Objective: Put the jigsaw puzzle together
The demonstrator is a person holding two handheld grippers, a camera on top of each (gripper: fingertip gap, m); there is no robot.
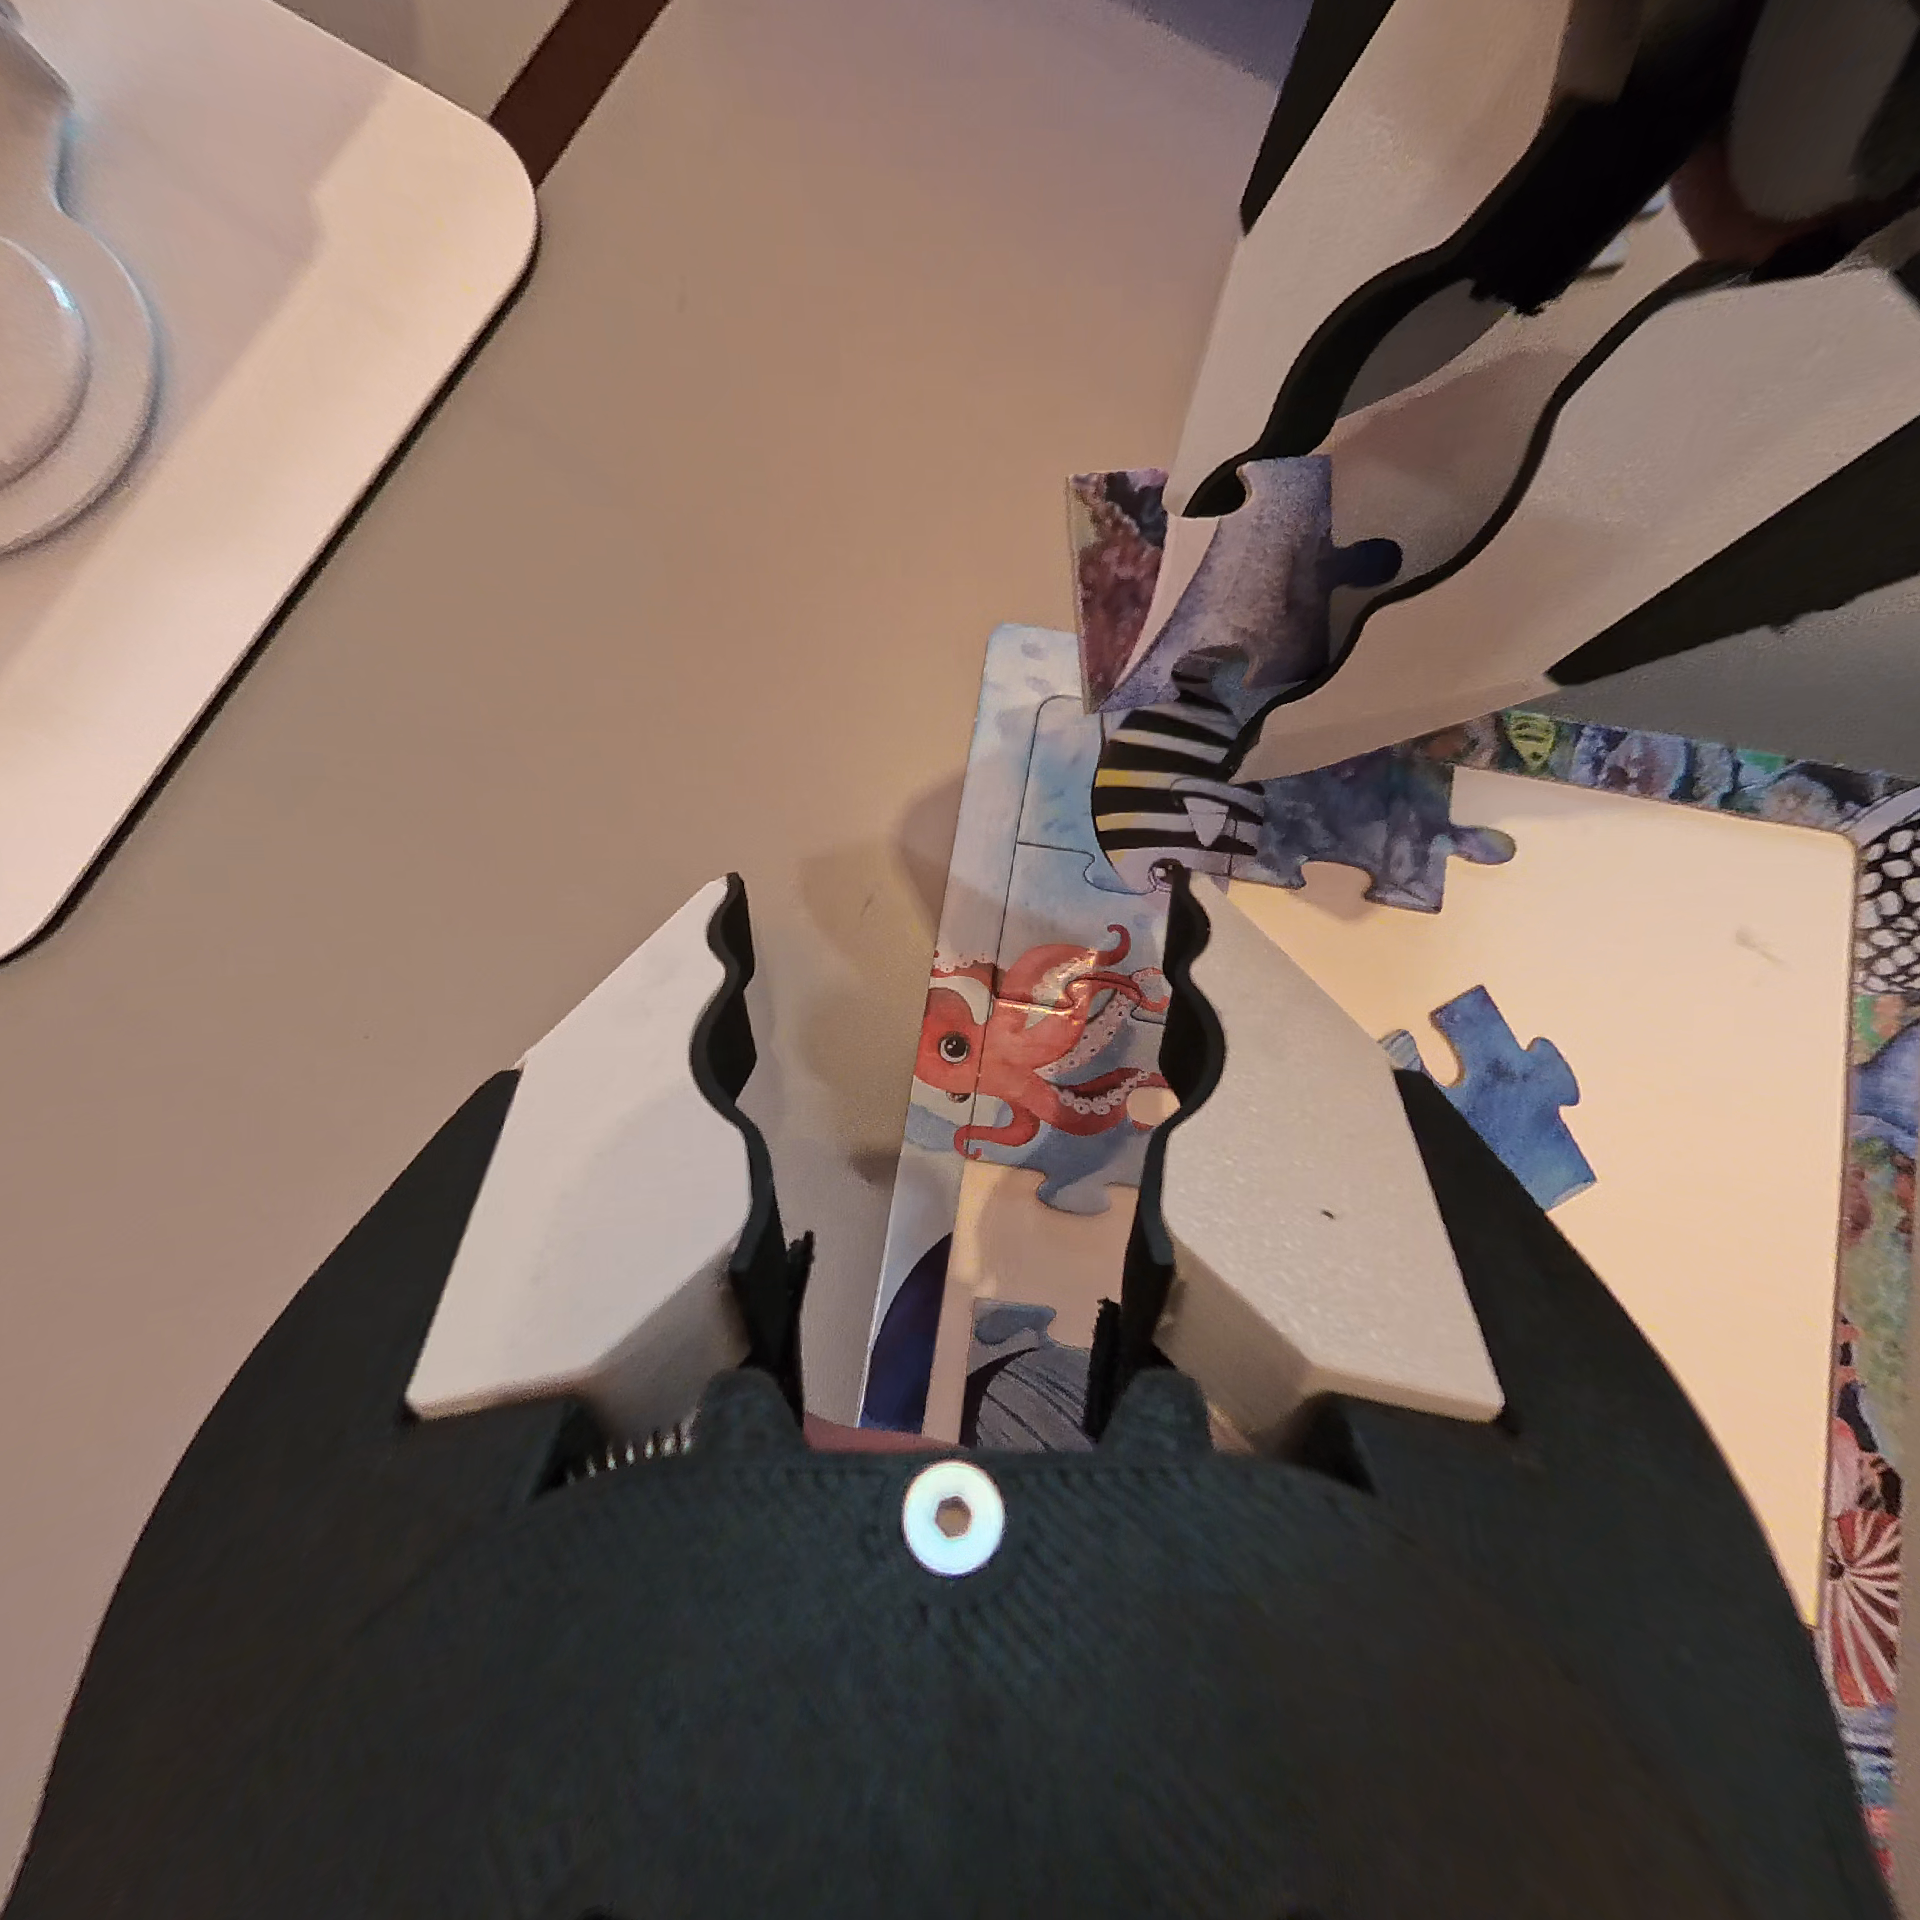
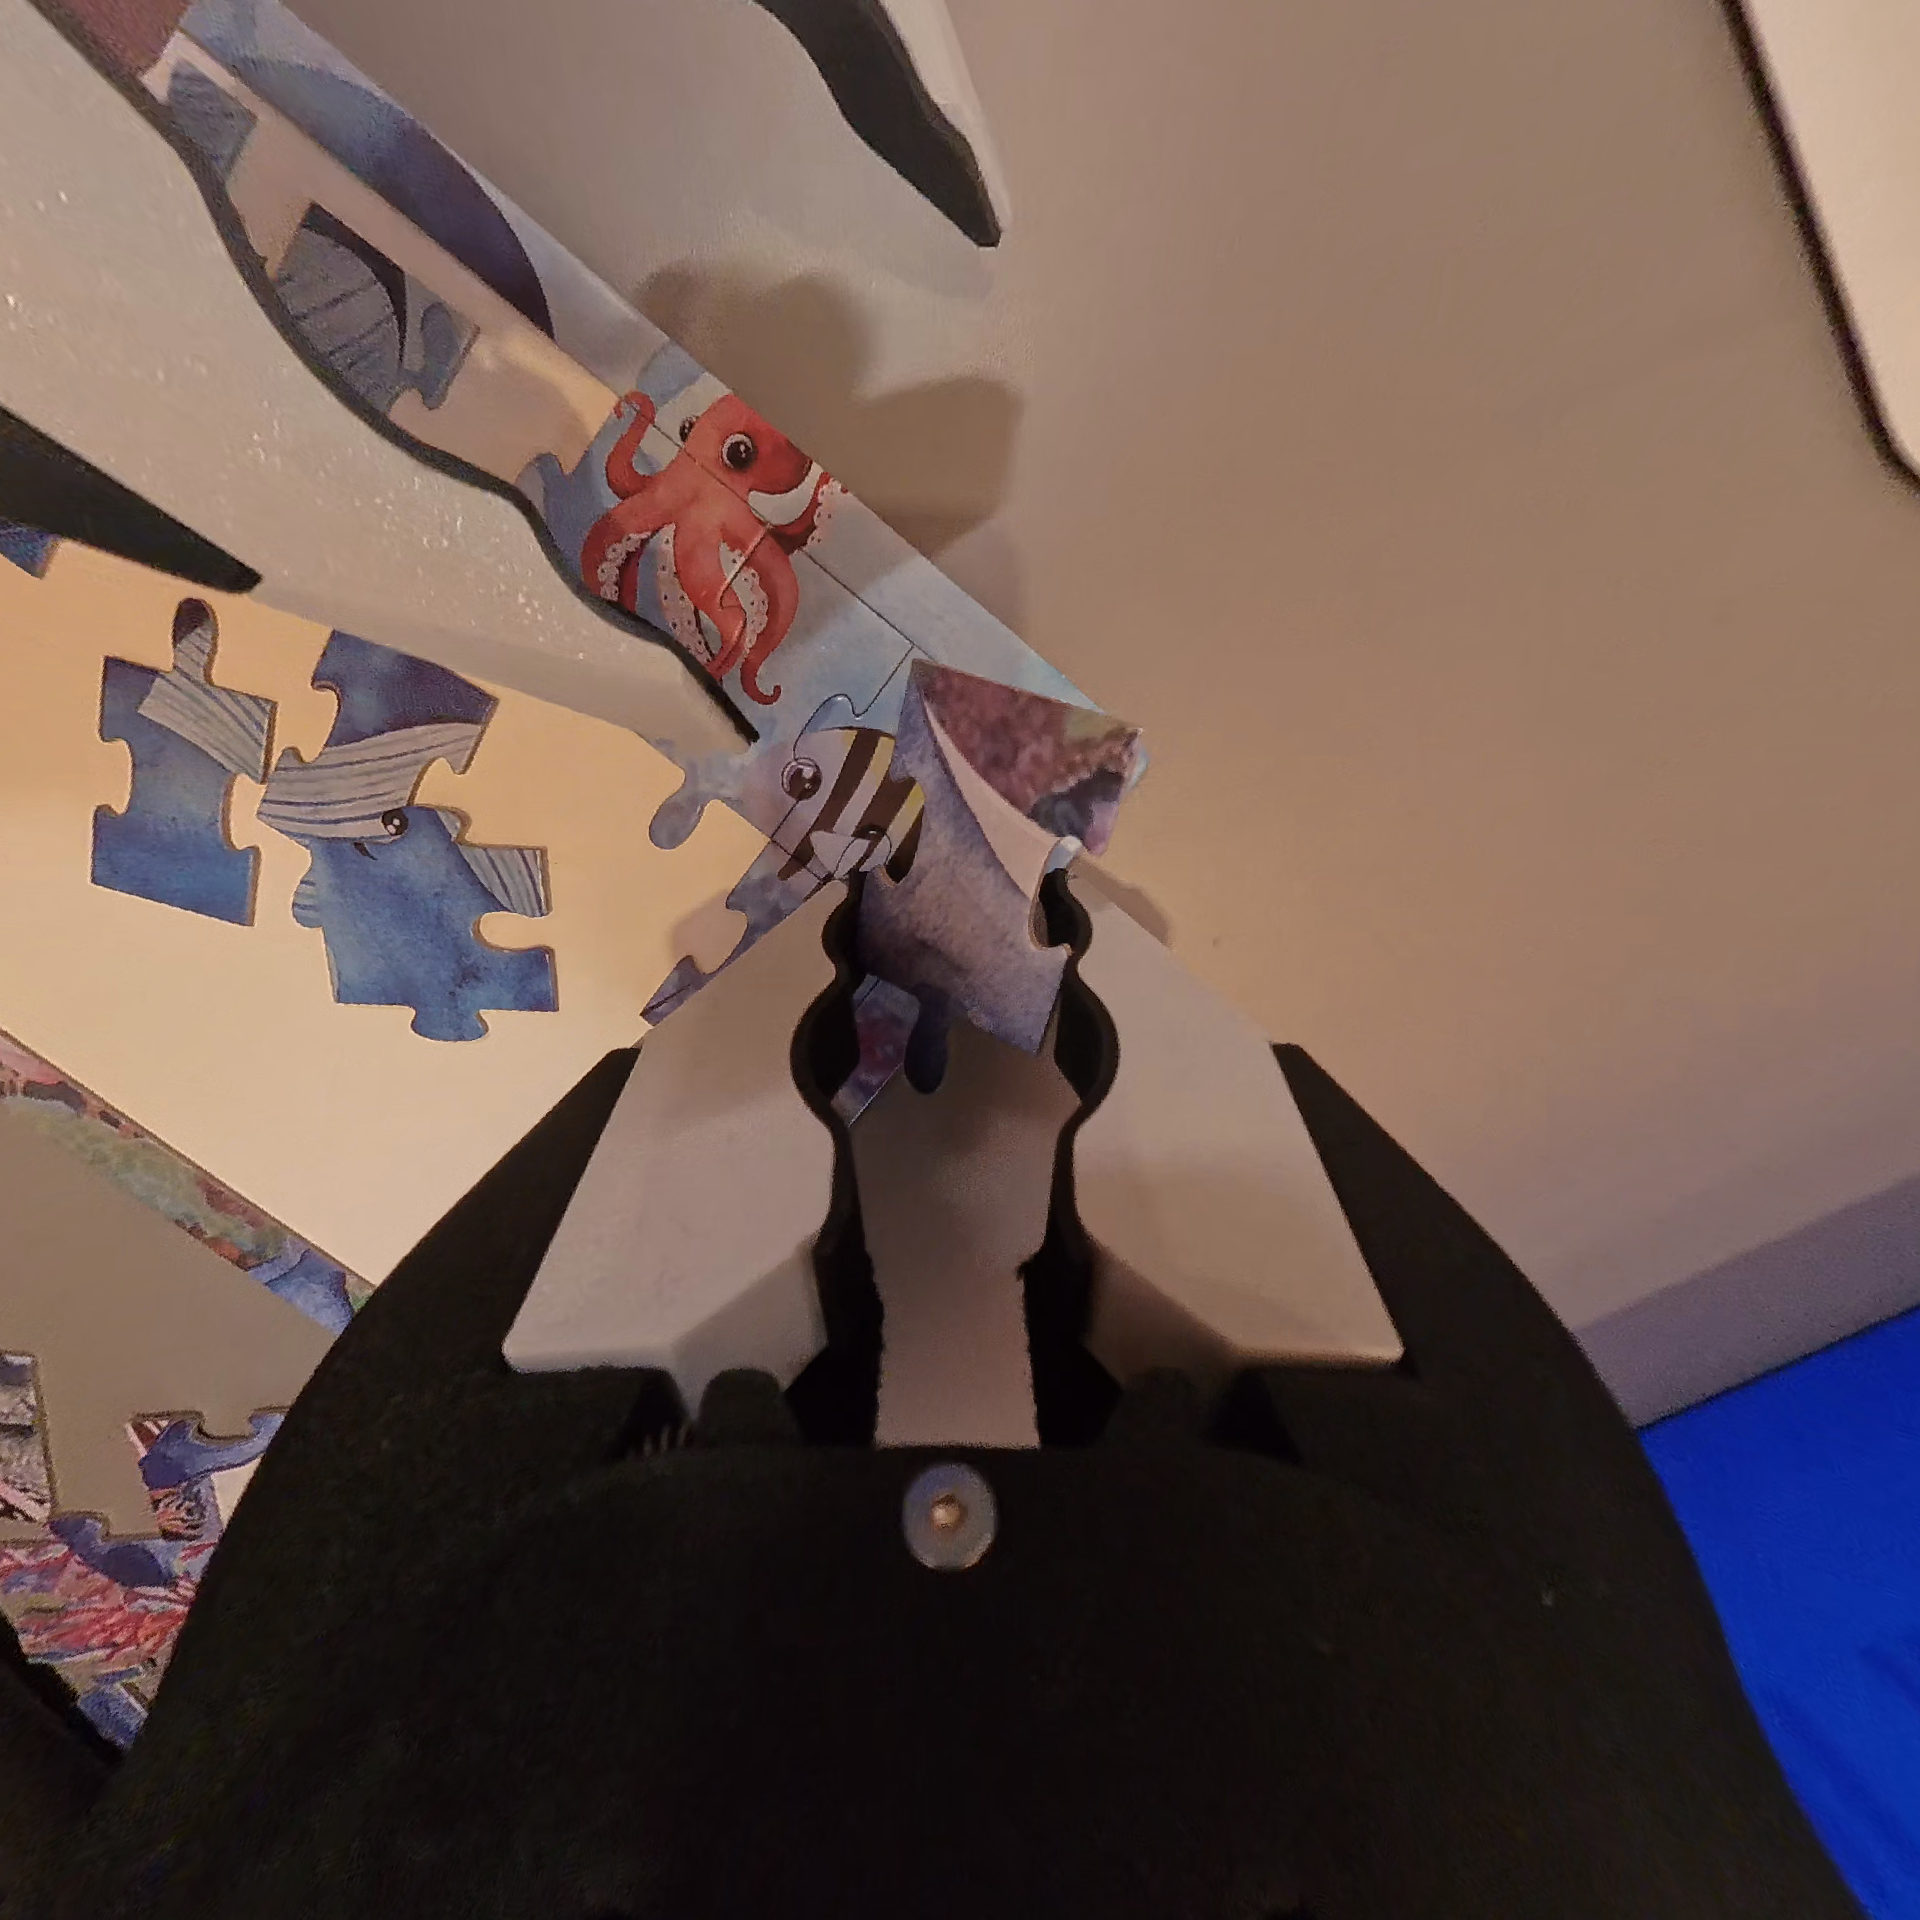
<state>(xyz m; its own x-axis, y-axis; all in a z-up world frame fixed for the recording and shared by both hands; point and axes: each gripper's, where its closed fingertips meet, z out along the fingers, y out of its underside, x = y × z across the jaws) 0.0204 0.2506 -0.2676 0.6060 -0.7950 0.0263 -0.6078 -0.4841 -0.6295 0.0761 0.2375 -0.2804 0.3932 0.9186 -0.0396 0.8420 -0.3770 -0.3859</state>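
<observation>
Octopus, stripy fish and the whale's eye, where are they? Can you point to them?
Octopus point(image 1: 997, 1049): left wrist view, on its orange head.
Stripy fish point(image 2: 847, 795): right wrist view, on its striped body.
Whale's eye point(image 2: 393, 823): right wrist view, on the dark eye of the loose blue piece.

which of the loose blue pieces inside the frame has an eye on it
The larger blue piece, the right one of the pair in the right wrist view; a small eye sits under its striped band. Its neighbour shows only stripes.

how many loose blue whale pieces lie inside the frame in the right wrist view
2: one at far left, the other, with the eye, just right of it, nearly touching. More may hide behind the left gripper.
</observation>
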